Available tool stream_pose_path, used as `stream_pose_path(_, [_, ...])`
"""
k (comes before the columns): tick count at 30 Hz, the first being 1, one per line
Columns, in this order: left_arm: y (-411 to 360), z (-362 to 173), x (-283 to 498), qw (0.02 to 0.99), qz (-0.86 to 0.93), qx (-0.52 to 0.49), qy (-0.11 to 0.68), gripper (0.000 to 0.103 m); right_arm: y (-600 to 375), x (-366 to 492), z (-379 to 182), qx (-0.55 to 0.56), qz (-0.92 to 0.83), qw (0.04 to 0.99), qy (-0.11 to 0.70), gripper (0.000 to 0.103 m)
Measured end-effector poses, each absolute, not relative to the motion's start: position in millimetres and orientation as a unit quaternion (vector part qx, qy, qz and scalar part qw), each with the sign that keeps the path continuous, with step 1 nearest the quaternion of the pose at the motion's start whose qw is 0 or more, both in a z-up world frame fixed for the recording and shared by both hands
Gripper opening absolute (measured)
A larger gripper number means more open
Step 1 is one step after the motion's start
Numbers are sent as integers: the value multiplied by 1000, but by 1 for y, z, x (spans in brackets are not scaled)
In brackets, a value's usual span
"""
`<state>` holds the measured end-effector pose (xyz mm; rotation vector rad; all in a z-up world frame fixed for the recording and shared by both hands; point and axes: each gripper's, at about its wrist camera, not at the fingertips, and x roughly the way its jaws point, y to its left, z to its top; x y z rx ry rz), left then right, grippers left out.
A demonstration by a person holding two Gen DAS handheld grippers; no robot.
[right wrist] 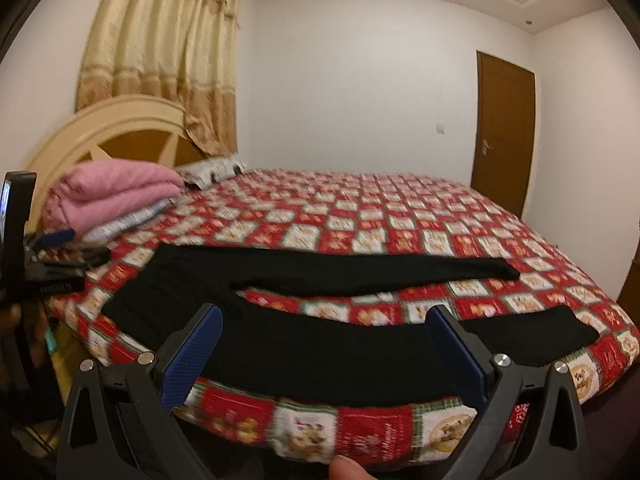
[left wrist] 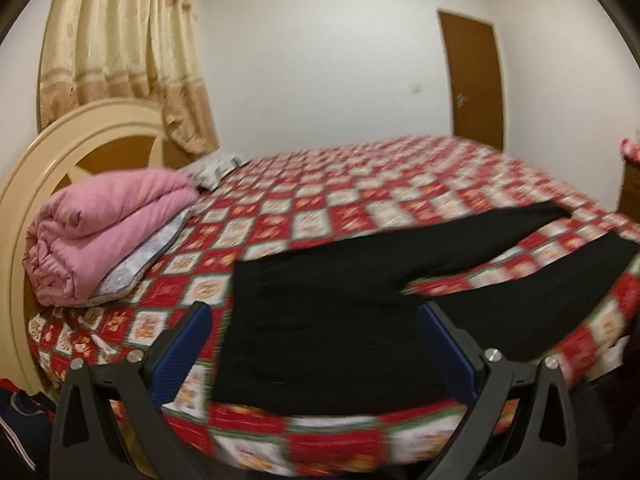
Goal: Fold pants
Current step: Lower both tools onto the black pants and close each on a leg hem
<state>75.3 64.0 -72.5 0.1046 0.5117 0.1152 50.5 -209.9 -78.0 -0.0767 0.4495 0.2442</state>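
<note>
Black pants lying flat on bed, legs splayed apart in a V, nothing folded yet. Waist end sitting between and just beyond left gripper jaws; legs running off rightward of them. In the right wrist view, near leg stretching across directly ahead of right gripper jaws, far leg lying beyond it, a strip of red-and-white bedspread showing between the two.

Both pairs of jaws standing wide, holding nothing, hovering short of the cloth at the near bed edge. Motion blur in both views, so exact contact hard to judge, but no fabric seen pinched.

Judging the step: approaching for the first grasp, ahead of laying one leg over the other. Next move likely calling for lowering each pair of jaws onto the near leg, one toward the waist, one toward the cuff, closing on a single layer only, then lifting and carrying it across onto the far leg, keeping edges lined up.

Pink blanket stacked well left of left jaws, clear of the work.
</note>
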Motion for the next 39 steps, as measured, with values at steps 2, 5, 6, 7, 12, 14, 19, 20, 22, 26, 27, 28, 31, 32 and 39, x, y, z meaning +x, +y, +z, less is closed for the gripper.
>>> stream_pose_path(2, [101, -85, 100, 959, 77, 43, 270, 103, -219, 64, -92, -22, 120, 962, 246, 102])
stream_pose_path(5, [141, -96, 137, 952, 95, 30, 289, 103, -230, 85, -113, -1, 110, 953, 282, 102])
stream_pose_path(6, [148, -99, 148, 951, 96, 29, 293, 103, -234, 92, -121, 2, 105, 950, 294, 102])
stream_pose_path(7, [158, -106, 167, 948, 96, 31, 303, 103, -236, 96, -126, 3, 101, 948, 301, 102])
stream_pose_path(12, [183, -129, 232, 935, 85, 8, 344, 90, -247, 119, -149, 7, 84, 938, 337, 102])
stream_pose_path(14, [190, -141, 259, 928, 81, 6, 365, 87, -251, 124, -153, 5, 77, 936, 342, 102])
stream_pose_path(19, [207, -162, 302, 916, 60, -18, 396, 77, -259, 137, -163, 7, 60, 933, 355, 102])
stream_pose_path(20, [211, -166, 310, 914, 54, -26, 402, 77, -260, 139, -164, 10, 59, 932, 357, 102])
stream_pose_path(22, [217, -174, 320, 908, 48, -37, 414, 77, -263, 145, -168, 15, 56, 931, 362, 102])
stream_pose_path(26, [223, -180, 329, 905, 24, -61, 421, 65, -267, 154, -167, 10, 63, 930, 361, 102])
stream_pose_path(27, [224, -182, 331, 903, 15, -68, 424, 55, -269, 158, -166, 8, 66, 930, 361, 101])
stream_pose_path(28, [224, -184, 332, 900, -2, -74, 429, 43, -272, 162, -163, 7, 68, 930, 361, 99])
stream_pose_path(31, [223, -184, 333, 904, -18, -70, 422, 36, -292, 184, -153, 19, 63, 928, 366, 82])
stream_pose_path(32, [222, -184, 334, 903, -19, -68, 424, 35, -298, 189, -150, 26, 60, 928, 367, 81])
stream_pose_path(39, [229, -182, 337, 907, -45, -82, 410, 18, -355, 239, -125, 21, 10, 936, 351, 73])
